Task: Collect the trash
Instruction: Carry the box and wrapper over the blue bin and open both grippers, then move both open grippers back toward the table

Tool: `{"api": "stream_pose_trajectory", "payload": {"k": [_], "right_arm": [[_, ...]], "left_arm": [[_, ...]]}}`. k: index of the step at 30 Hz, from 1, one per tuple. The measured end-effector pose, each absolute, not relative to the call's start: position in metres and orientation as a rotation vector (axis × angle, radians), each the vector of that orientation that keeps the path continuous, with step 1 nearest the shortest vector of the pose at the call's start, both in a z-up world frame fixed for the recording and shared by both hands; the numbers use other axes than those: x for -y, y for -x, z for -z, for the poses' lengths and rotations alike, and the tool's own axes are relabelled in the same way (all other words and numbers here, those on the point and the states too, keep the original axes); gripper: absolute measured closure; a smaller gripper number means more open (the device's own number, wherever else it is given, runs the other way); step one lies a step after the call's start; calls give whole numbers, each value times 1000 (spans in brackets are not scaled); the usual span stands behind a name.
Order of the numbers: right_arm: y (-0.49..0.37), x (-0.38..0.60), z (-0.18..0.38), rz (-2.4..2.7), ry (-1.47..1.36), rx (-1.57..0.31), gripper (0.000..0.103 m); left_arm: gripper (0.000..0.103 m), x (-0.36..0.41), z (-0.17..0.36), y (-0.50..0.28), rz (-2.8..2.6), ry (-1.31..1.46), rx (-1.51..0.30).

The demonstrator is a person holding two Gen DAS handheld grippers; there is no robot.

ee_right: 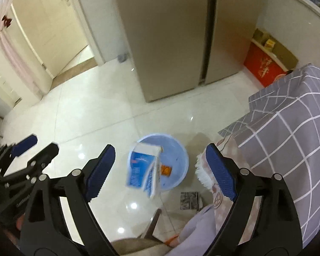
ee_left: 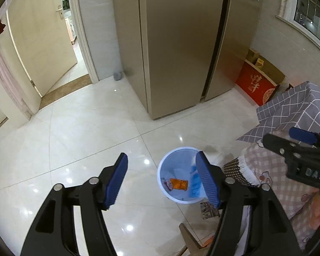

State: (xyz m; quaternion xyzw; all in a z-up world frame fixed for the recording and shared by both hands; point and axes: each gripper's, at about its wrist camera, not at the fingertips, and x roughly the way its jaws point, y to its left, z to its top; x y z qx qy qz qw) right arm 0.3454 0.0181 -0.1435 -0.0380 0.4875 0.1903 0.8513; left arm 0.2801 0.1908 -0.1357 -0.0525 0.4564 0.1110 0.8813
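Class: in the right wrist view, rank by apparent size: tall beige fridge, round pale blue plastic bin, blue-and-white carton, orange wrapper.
1. Tall beige fridge
2. Round pale blue plastic bin
3. Blue-and-white carton, nearer the camera, so close to the bin
4. Orange wrapper

Bare floor [ee_left: 85,128] left of and ahead of left gripper [ee_left: 162,177], bin [ee_left: 166,166] below it, draped worktop [ee_right: 288,128] crowding right gripper [ee_right: 160,168], fridge [ee_left: 181,42] beyond.

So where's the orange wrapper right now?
Left wrist view: the orange wrapper lies at the bottom of the blue bin, on the floor beside the table's hanging cloth.
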Motion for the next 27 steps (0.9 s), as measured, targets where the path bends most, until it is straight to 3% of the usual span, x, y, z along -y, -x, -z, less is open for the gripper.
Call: {"api": "stream_pose_trajectory", "payload": {"k": [5,11,27], "right_arm": [[-338,-9,143,-417,84,-1037,18],[-332,0,142,-419,76,-1049,27],[-299,46,105,-418,21,-949,31]], "left_arm": [[37,-187,132,-279,-226,117,-941],[35,-170,121,-275,-205,83,-915],[26,-116,79,-264,-147,18,-804]]}}
